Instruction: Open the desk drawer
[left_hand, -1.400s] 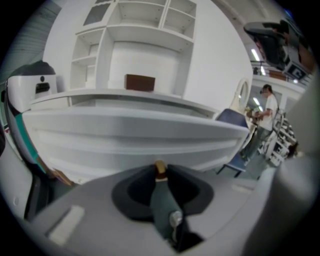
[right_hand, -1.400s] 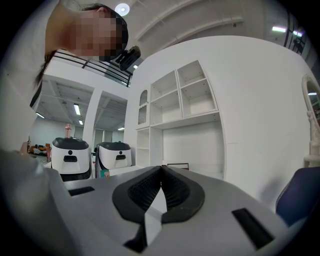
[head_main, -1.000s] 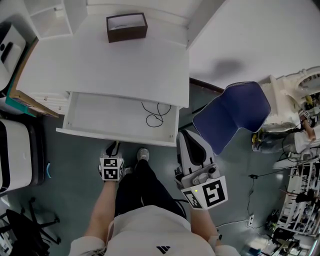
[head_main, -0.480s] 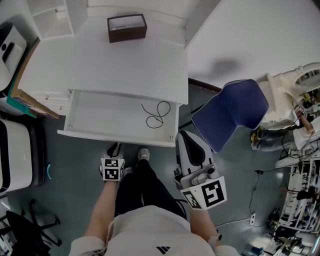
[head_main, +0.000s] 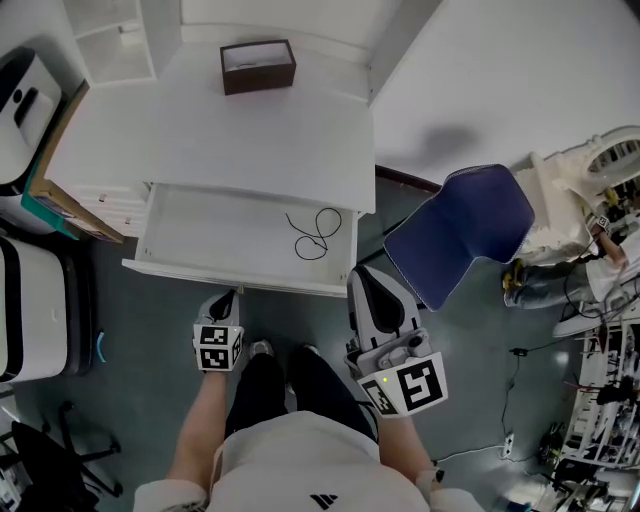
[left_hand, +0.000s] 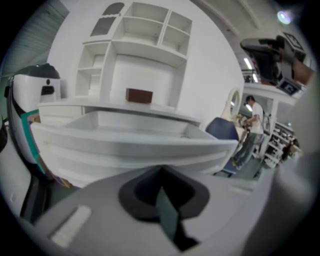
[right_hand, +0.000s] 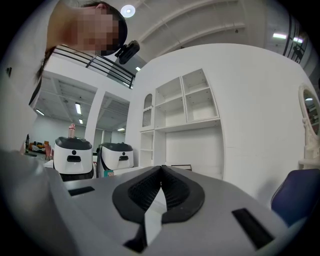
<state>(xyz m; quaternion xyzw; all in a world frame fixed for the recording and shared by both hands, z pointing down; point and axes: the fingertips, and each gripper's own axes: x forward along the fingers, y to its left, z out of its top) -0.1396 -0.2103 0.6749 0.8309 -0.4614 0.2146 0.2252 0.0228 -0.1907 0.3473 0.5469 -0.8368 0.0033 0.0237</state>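
The white desk (head_main: 220, 140) has its drawer (head_main: 200, 235) pulled out towards me, and a black cable (head_main: 315, 233) lies coiled in its right part. My left gripper (head_main: 222, 302) hovers just in front of the drawer's front panel (left_hand: 125, 145), apart from it. Its jaws have just been closing and now meet, shut on nothing (left_hand: 161, 172). My right gripper (head_main: 366, 278) floats by the drawer's right front corner, pointing level towards the desk. Its pads (right_hand: 161, 175) are closed together with nothing between them.
A brown box (head_main: 258, 65) stands at the back of the desk top. A blue chair (head_main: 460, 230) sits to the right of the drawer. White machines (head_main: 30, 310) and a cardboard box stand at the left. My legs are below the drawer front.
My left gripper has drawn back a little from the drawer front. My feet have shifted back. The drawer and the right gripper look unchanged.
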